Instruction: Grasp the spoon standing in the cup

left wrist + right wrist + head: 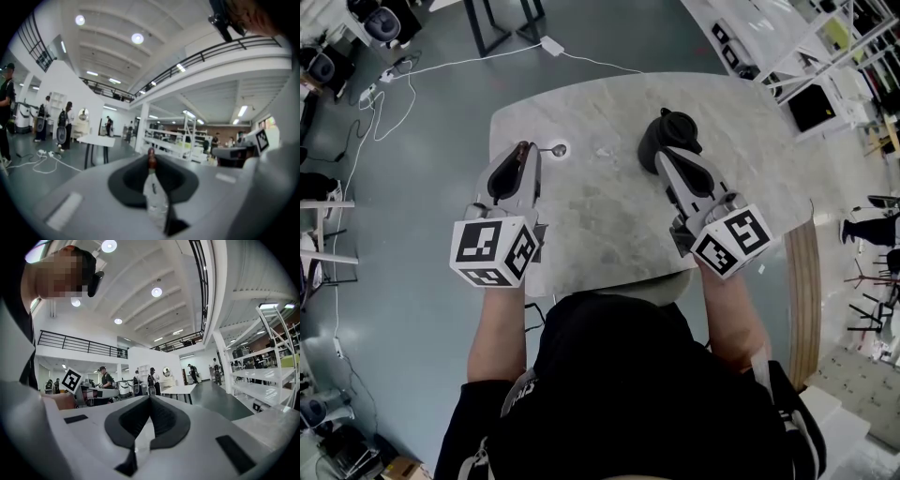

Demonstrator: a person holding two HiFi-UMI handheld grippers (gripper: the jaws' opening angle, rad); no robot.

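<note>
Spoon: in the head view we see only a small grey spoon-like shape (557, 149), round end and short handle, on the pale stone worktop (600, 220) just right of the left claw's tip. We can't tell whether it touches that claw.

The black cup (652, 141) stands further right on the worktop, well apart from that shape. From above we can't read what's inside it.

The left claw (523, 150) is clenched. In the left gripper view (151, 163) both pads sit against a red-tipped thing (154, 199), clear and shiny, wider low down, with its red-brown end poking up past the jaw tips. The same red-brown end shows at the claw's tip in the head view.

The right claw (665, 156) is clenched too. In the right gripper view (150, 400) its jaws meet tip to tip with nothing sticking out beyond them. A pale sliver shows low in the gap, and we can't tell whether it's an object.

In the head view the right claw's tip lies at the cup's near edge. Whether it touches the cup or is above it, we can't say. Both gripper views look out level across a big hall, with no worktop in sight.

The marker cubes (492, 250) (731, 241) sit near the person's hands, and both forearms are bare.
</note>
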